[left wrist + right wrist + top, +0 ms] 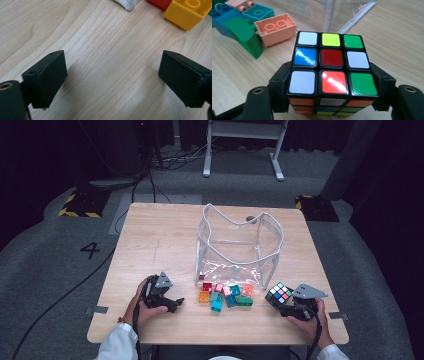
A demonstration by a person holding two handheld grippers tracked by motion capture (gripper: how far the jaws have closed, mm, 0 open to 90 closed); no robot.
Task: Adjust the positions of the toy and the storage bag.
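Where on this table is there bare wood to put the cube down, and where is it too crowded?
Bare wood runs along the table's left half, from the far edge down to the left tongs, which are open. A narrow strip also lies along the near edge between both hands. It is crowded in front of the clear bag, where the toy bricks cluster beside the cube in the right tongs.

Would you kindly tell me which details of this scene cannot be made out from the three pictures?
- Puzzle cube, right gripper view: its underside is hidden, and the fingers cover its flanks.
- Yellow brick, left gripper view: cut off by the top edge.
- Clear bag, high view: small items on its floor are too small and glare-blurred to name.
- Brick pile, high view: too small to count.
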